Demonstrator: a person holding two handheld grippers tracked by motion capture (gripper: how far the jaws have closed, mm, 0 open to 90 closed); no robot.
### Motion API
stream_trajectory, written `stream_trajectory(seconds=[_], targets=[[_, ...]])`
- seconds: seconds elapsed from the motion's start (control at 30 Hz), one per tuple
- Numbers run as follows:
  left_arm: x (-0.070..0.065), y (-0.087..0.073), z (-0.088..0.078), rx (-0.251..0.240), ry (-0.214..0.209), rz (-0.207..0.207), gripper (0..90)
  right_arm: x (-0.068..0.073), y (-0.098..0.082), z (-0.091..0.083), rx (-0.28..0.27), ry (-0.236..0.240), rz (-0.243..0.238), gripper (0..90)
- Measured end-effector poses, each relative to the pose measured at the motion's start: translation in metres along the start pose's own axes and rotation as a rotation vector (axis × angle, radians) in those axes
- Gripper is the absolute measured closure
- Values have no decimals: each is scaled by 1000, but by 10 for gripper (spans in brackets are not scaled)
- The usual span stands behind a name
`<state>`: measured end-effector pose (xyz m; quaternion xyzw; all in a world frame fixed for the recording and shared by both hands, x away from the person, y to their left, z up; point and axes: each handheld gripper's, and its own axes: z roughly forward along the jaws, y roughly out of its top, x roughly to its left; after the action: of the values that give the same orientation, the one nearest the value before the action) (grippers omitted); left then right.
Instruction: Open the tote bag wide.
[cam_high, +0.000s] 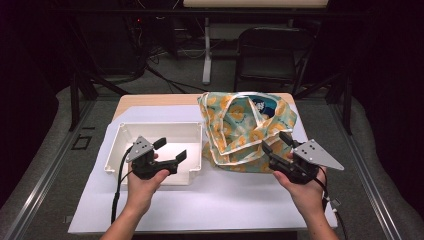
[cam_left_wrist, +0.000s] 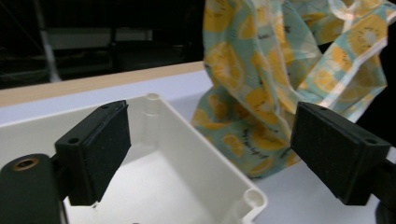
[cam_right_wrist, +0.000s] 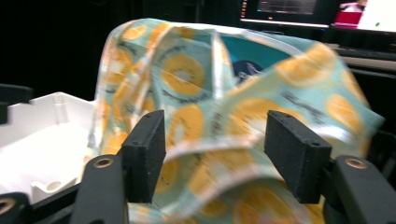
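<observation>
A teal cloth bag (cam_high: 240, 125) printed with orange slices and trimmed in white stands crumpled on the right of the table. Its mouth gapes upward and something dark blue shows inside. My right gripper (cam_high: 276, 141) is at the bag's lower right edge. In the right gripper view its jaws (cam_right_wrist: 212, 156) stand apart with bag fabric (cam_right_wrist: 196, 79) just beyond them, and no pad presses on it. My left gripper (cam_high: 171, 149) hovers open over a white plastic bin (cam_high: 120, 135). In the left gripper view the jaws (cam_left_wrist: 212, 149) frame the bin's corner (cam_left_wrist: 254, 198) and the bag (cam_left_wrist: 261, 70).
A white sheet (cam_high: 225, 200) covers most of the wooden table (cam_high: 150, 100), with bare sheet in front of the bin and the bag. A black chair (cam_high: 267, 55) and a table leg stand beyond the far edge. The bin's inside looks empty.
</observation>
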<state>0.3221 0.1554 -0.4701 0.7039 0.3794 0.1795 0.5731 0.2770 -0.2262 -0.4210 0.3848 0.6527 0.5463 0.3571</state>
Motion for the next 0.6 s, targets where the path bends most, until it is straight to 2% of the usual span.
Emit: stream_trajectory(seconds=[0.07,0.17,0.23,0.27,0.3,0.33,0.37,0.4,0.47,0.5,0.53,0.57,0.6], targets=[[-4,1,10,24,-13,0,157,7,4,12,19,23,-27,295],[-6,2,16,28,-16,1,171,11,5,20,32,35,-43,269],[-8,3,20,31,-23,-3,193,17,5,28,41,61,-56,257],[-8,3,21,33,-23,2,225,24,5,34,54,81,-70,253],[-8,3,22,25,-27,-1,225,24,5,34,54,81,-70,253],[-9,4,24,14,-36,-2,249,33,3,39,64,100,-76,253],[-9,4,24,14,-36,-2,272,33,3,39,64,100,-76,253],[-8,4,25,17,-47,-3,294,41,0,44,73,124,-81,254],[-8,4,26,3,-57,-12,336,46,-2,47,79,129,-88,260],[-7,4,28,0,-64,-21,360,55,-7,52,86,138,-119,264],[-7,4,28,0,-64,-21,379,55,-7,52,86,138,-119,264],[-7,4,28,-2,-75,-33,379,58,-10,53,78,125,-142,279],[-7,4,29,-4,-83,-34,414,63,-14,53,65,137,-143,291]])
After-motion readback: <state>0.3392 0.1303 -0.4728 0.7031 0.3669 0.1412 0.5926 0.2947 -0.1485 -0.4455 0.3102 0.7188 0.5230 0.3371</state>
